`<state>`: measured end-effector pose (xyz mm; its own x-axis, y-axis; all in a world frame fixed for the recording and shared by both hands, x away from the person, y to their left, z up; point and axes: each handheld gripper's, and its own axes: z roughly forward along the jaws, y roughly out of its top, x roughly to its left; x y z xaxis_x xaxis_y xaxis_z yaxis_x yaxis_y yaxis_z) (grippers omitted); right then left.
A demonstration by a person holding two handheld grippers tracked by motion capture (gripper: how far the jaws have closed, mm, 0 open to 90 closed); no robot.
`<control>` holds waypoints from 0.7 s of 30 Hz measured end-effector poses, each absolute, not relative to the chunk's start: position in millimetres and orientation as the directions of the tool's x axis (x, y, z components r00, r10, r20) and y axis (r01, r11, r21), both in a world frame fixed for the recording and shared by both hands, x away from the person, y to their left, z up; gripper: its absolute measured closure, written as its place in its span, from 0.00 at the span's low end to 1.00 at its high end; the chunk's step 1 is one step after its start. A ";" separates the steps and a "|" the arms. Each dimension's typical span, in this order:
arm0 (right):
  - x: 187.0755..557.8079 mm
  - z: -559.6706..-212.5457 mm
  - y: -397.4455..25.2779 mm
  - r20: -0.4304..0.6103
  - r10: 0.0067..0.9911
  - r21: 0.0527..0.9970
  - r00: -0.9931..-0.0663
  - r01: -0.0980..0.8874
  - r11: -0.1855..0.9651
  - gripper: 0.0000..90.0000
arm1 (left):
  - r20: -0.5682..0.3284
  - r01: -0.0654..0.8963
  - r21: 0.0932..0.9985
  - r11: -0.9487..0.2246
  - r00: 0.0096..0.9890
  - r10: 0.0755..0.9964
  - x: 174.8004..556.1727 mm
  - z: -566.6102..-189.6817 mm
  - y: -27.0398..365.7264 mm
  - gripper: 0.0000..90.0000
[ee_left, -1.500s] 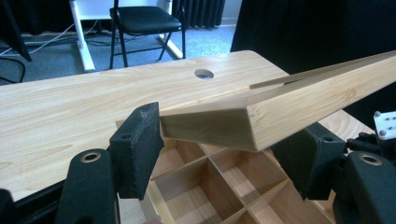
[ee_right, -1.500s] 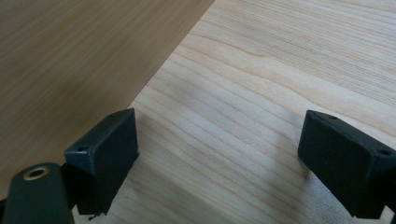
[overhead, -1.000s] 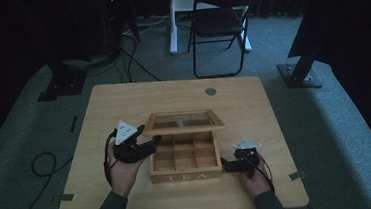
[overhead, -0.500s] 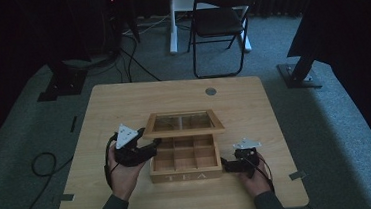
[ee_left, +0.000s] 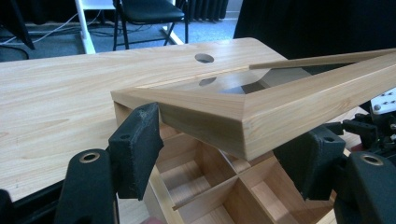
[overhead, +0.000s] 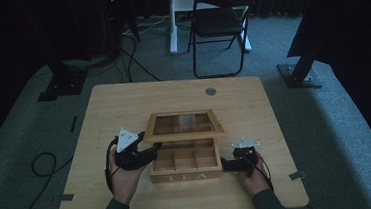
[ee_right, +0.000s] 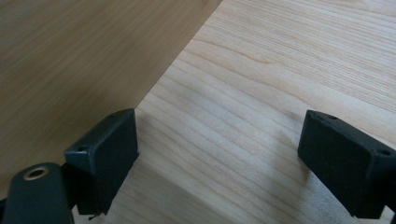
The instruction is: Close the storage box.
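A wooden tea box [overhead: 186,176] with several compartments stands near the table's front edge. Its glass-paned lid [overhead: 183,133] is raised and tilted back. My left gripper [overhead: 156,149] is at the box's left side. In the left gripper view the left gripper [ee_left: 224,158] is open, with the lid's [ee_left: 280,109] near corner between the wide-apart jaws and the compartments [ee_left: 196,172] below. My right gripper [overhead: 227,166] sits at the box's right side. It is open [ee_right: 219,154], with the box wall [ee_right: 70,60] beside one jaw and nothing held.
The light wooden table [overhead: 123,104] has a round grommet hole [overhead: 211,91] at the back. A folding chair [overhead: 219,21] and stand bases [overhead: 61,86] are on the carpet beyond the table. A cable [overhead: 40,163] lies on the floor at the left.
My left gripper has shifted slightly toward the box's lid. The right gripper and the box stay where they were.
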<state>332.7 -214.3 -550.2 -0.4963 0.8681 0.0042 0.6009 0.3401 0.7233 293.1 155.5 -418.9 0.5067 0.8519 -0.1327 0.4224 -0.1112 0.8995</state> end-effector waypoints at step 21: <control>331.8 -550.3 -213.9 0.005 0.870 0.723 -0.493 0.602 0.337 0.13 | -0.151 0.449 0.887 -0.106 0.501 0.852 284.2 -432.8 155.6 0.37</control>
<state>331.8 -213.9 -550.3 -0.4934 0.8698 0.0052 0.6025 0.3374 0.7233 284.2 155.6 -432.8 0.5008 0.8522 -0.1512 0.4490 -0.1064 0.8872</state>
